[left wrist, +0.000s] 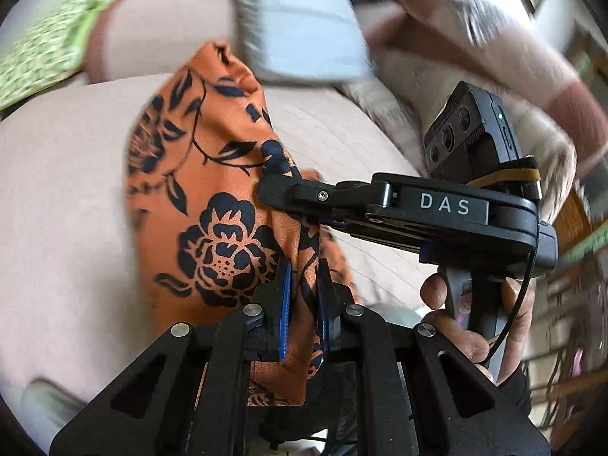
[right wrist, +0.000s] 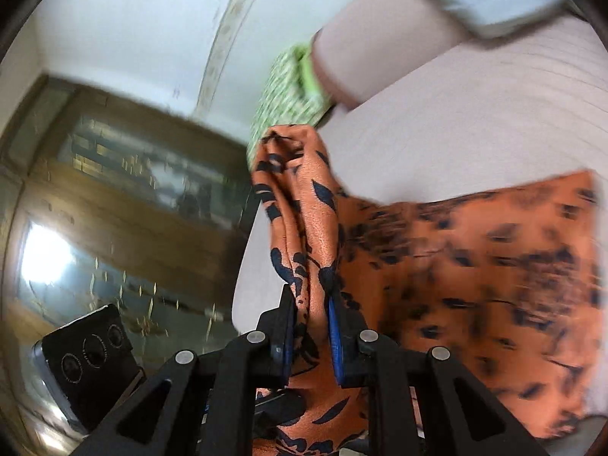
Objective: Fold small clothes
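Both the left gripper [left wrist: 304, 296] and right gripper [right wrist: 311, 323] pinch bunched edges of the cloth [left wrist: 212, 174], which looks light, limp and slippery, best held by its corners.

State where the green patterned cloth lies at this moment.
In the left wrist view the green patterned cloth lies at the upper left, beside the pink cushion; in the right wrist view it sits just above the orange floral garment.

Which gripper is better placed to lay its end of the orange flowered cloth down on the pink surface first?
Probably the left gripper. It holds the orange flowered cloth directly over the pink surface. The right gripper, also shut on the cloth, sits at the surface's edge.
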A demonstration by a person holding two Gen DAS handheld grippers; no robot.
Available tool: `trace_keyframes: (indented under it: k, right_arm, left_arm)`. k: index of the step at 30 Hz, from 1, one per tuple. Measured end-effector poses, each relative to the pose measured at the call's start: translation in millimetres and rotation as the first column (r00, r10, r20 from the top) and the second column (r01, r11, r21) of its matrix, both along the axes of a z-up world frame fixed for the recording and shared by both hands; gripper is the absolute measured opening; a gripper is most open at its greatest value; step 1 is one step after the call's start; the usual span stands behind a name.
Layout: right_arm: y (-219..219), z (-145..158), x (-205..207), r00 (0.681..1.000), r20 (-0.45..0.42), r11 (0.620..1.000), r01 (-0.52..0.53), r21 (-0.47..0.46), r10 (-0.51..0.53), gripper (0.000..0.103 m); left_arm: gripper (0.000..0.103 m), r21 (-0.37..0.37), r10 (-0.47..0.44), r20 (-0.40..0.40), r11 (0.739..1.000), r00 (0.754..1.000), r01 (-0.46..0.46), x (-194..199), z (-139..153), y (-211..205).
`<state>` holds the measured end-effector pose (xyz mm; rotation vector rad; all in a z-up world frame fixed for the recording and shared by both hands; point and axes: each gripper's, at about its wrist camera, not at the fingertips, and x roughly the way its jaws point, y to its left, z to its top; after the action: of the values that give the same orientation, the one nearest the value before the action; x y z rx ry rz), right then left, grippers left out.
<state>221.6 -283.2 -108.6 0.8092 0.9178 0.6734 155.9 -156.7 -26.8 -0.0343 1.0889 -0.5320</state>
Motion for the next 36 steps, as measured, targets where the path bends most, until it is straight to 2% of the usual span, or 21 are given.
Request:
trace_keyframes:
  k: [3, 6, 11, 13, 16, 18, 20, 23, 28, 30, 33, 34, 36]
  right_arm:
    - [-52.3, -24.3, -12.9, 0.996, -0.043, 0.996, 0.083, 0.038, -0.081, 0.015]
    - [-83.6, -52.0, -17.0, 0.986, -0.091, 0.989, 0.144, 0.031, -0.141, 0.015]
    - [-105.5, -90.2, -13.0, 0.969, -0.168, 0.981, 0.19, 0.033, -0.182, 0.015]
    - [-103.8, -104.3, -10.6, 0.963, -0.198, 0.982, 0.188, 0.016, -0.182, 0.015]
    - [-106.5, -116.8, -16.0, 0.956, -0.221, 0.977, 0.208, 0.042, -0.194, 0.019]
    - [-110.5, -113.8, -22.9, 0.959, -0.202, 0.975, 0.216, 0.057, -0.201, 0.02]
    - [-110.5, -101.3, -37.6, 0.968, -0.161, 0.979, 0.201, 0.038, -0.193, 0.025]
    - [-113.3, -81.9, -57.2, 0.969, -0.117, 0.975, 0.213, -0.069, -0.22, 0.026]
    - [-105.1, -55.3, -84.9, 0.976, -0.051, 0.97, 0.202, -0.138, -0.211, 0.031]
    - [-102.9, -47.4, -84.3, 0.979, -0.026, 0.966, 0.194, -0.17, -0.201, 0.031]
    - [-87.1, -31.3, -69.0, 0.986, 0.021, 0.971, 0.166, -0.169, -0.165, 0.031]
    - [-83.9, -27.9, -63.0, 0.988, 0.036, 0.975, 0.155, -0.16, -0.151, 0.033]
    - [-82.1, -18.2, -49.1, 0.988, 0.061, 0.977, 0.147, -0.156, -0.139, 0.046]
  left_arm:
    - [0.011, 0.053, -0.059, -0.045, 0.997, 0.997, 0.061, 7.0, -28.6, -45.6]
    - [0.011, 0.066, -0.063, -0.106, 0.995, 0.992, 0.07, 16.8, -56.1, -73.3]
    - [0.013, 0.063, -0.028, -0.185, 0.997, 0.982, 0.04, 30.7, -87.9, -81.0]
    - [0.013, 0.035, -0.031, -0.224, 0.999, 0.974, 0.04, 32.1, -88.9, -82.7]
    - [0.013, -0.093, -0.108, -0.27, 0.992, 0.957, 0.086, 23.2, -74.4, -65.2]
    - [0.017, -0.133, -0.115, -0.242, 0.988, 0.963, 0.084, 17.2, -58.8, -48.9]
    - [0.031, -0.123, -0.085, -0.201, 0.991, 0.976, 0.061, 12.8, -49.4, -31.9]
    - [0.032, -0.108, -0.005, -0.16, 0.994, 0.987, -0.013, 14.8, -45.4, -4.2]
    - [0.031, -0.129, 0.13, -0.191, 0.979, 0.973, -0.156, 29.5, -53.4, 33.6]
    - [0.031, -0.147, 0.172, -0.2, 0.968, 0.965, -0.203, 36.9, -52.0, 49.6]
    - [0.031, -0.122, 0.228, -0.166, 0.961, 0.959, -0.25, 51.8, -44.4, 70.4]
    - [0.032, -0.118, 0.243, -0.156, 0.958, 0.957, -0.262, 58.6, -42.6, 74.1]
    - [0.043, -0.124, 0.29, -0.155, 0.943, 0.944, -0.31, 76.3, -41.8, 90.4]
